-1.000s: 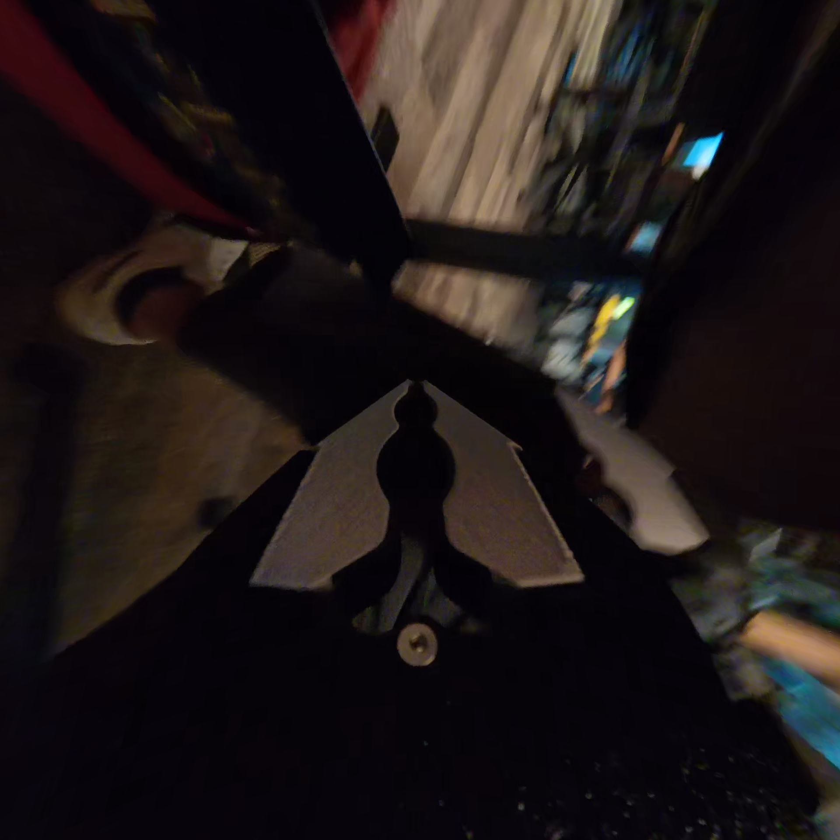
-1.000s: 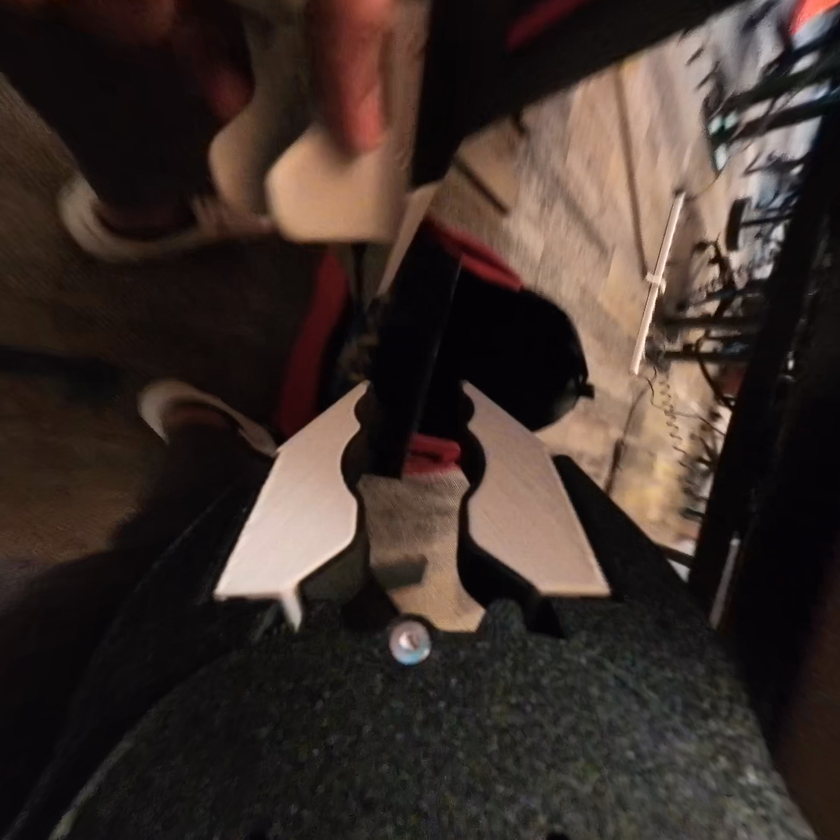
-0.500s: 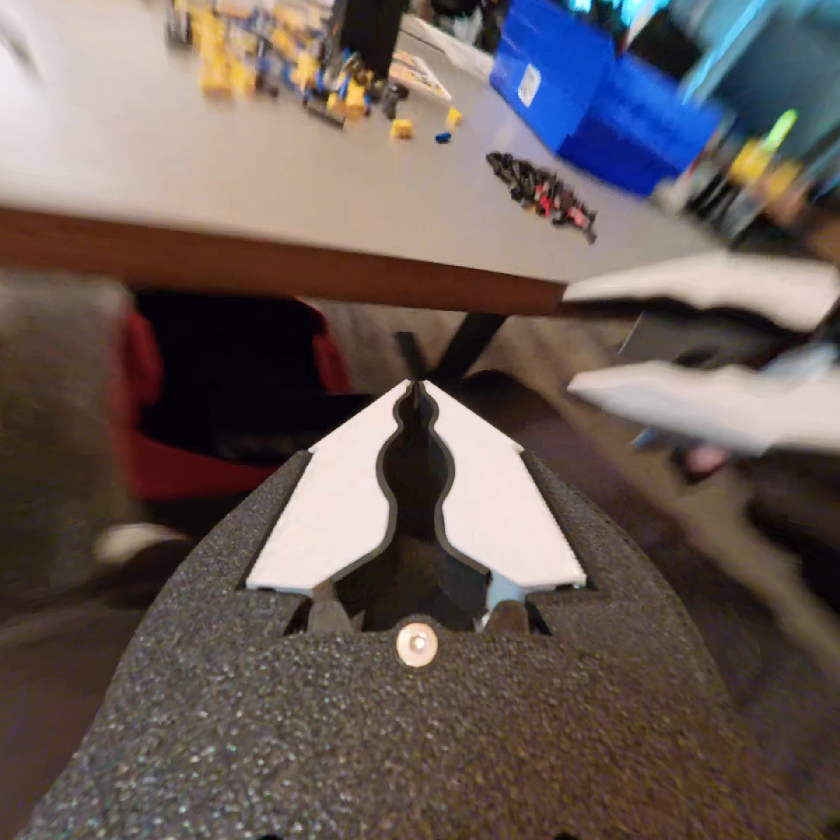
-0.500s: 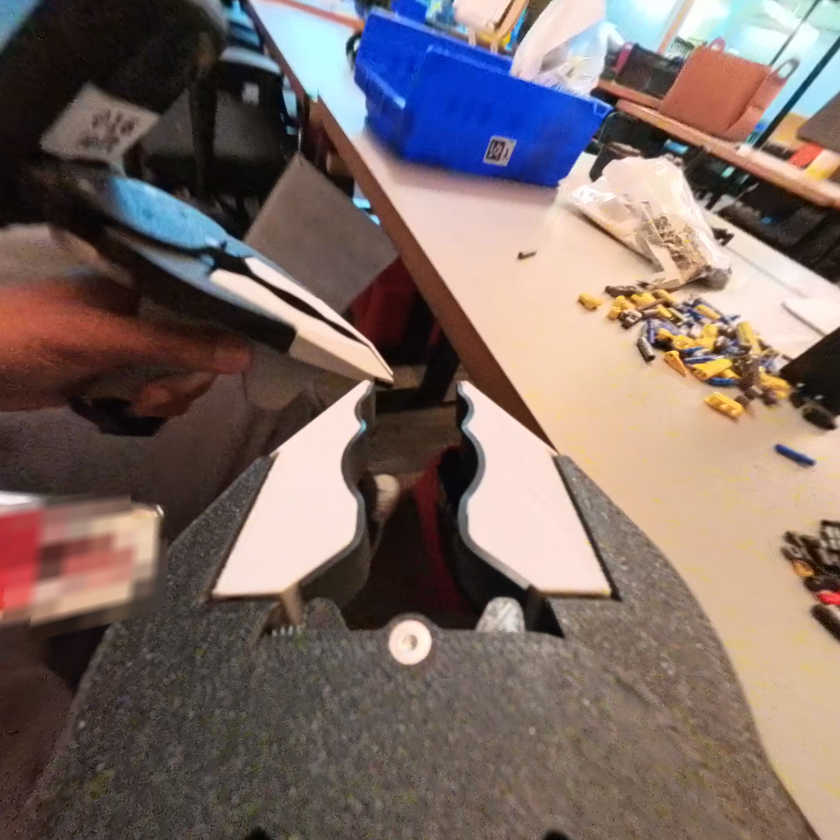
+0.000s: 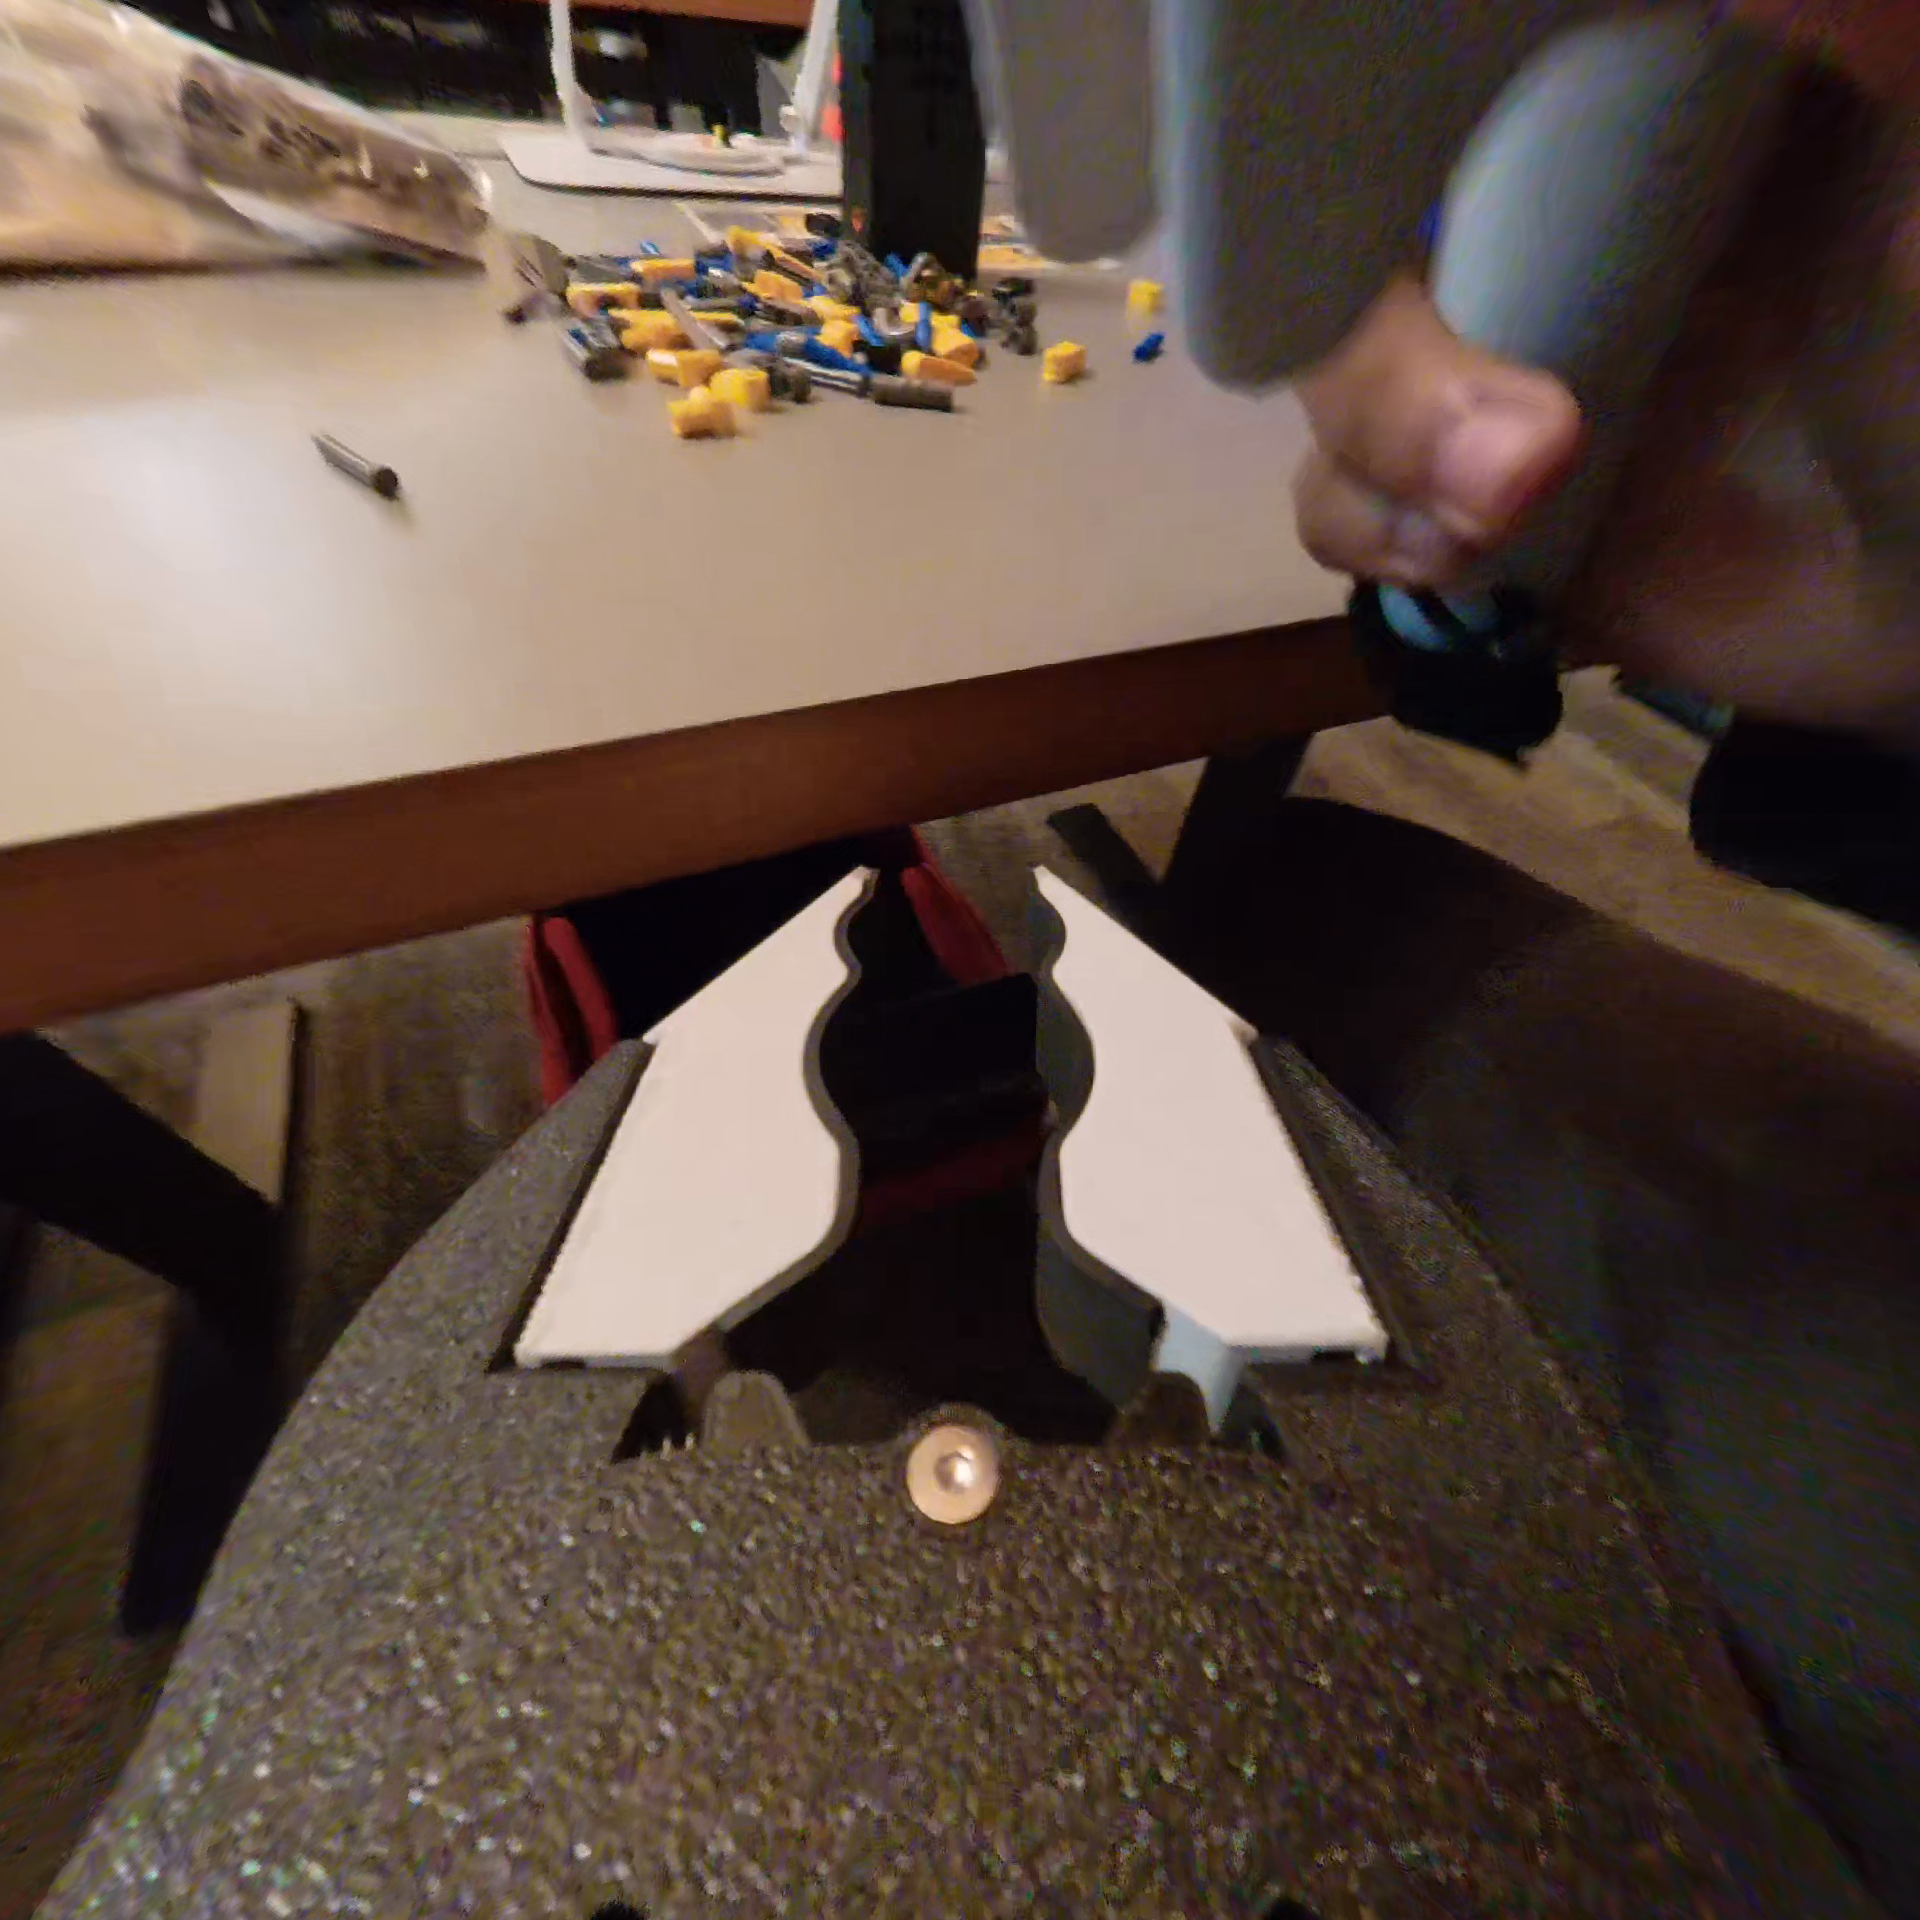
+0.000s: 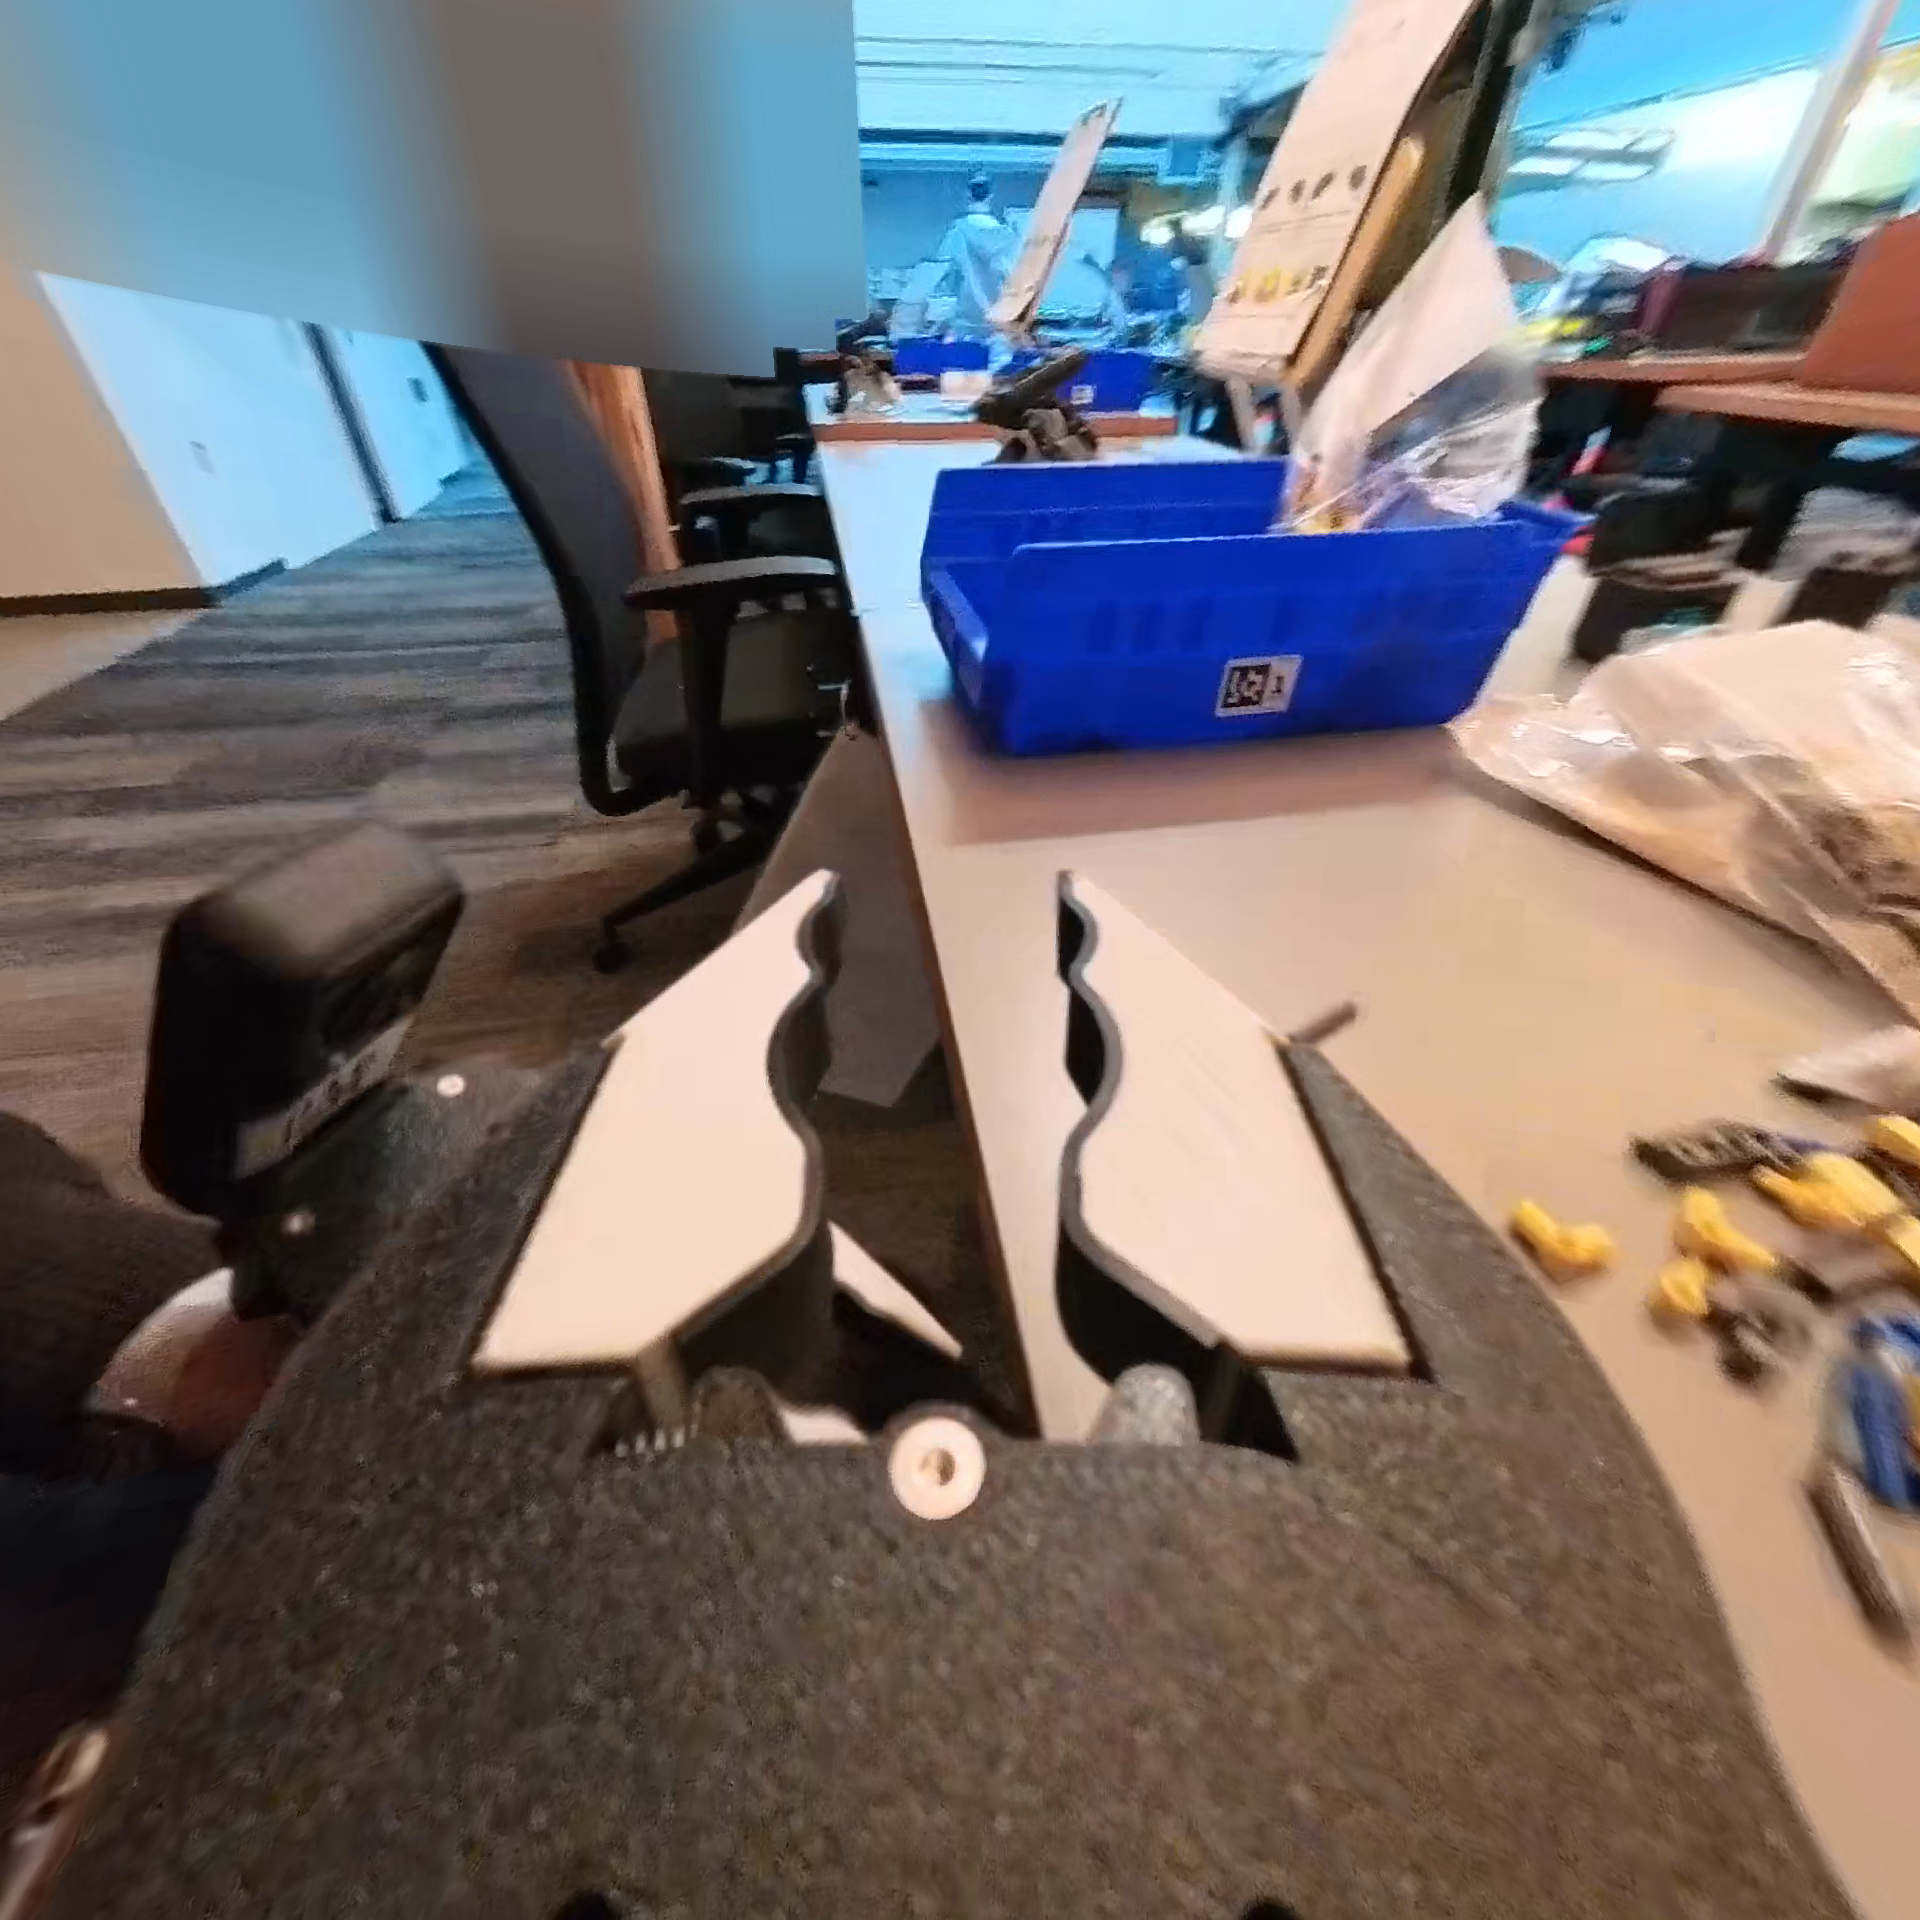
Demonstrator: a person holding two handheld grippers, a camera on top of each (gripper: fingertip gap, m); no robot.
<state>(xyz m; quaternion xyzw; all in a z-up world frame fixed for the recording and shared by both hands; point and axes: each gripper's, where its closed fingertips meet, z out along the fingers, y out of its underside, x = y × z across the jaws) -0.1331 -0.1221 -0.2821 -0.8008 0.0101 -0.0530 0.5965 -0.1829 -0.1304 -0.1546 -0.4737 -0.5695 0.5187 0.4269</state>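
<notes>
My left gripper [image 5: 951, 883] is open and empty, held just below the front edge of a grey table [image 5: 623, 582] with a brown rim. A heap of small yellow, blue and black plastic parts [image 5: 800, 322] lies on the tabletop beyond it. A lone dark pin [image 5: 356, 464] lies nearer the edge. My right gripper [image 6: 945, 883] is open and empty at the table's edge, over its corner. The same small parts [image 6: 1766, 1226] lie to its right. A person's hand [image 5: 1423, 468] on a gripper handle shows at the right of the left wrist view.
A blue bin [image 6: 1226, 613] with a clear bag in it stands farther along the table. A crumpled plastic bag [image 6: 1745, 790] lies at the right. A black office chair [image 6: 686, 623] stands on the carpet at the left. A black post [image 5: 912, 125] stands behind the parts. The left gripper's tips are roughly 12 cm from the right gripper's.
Both grippers rose from the dark under the table to its edge. The left gripper went from shut to open. The right gripper opened wider and now points along the table.
</notes>
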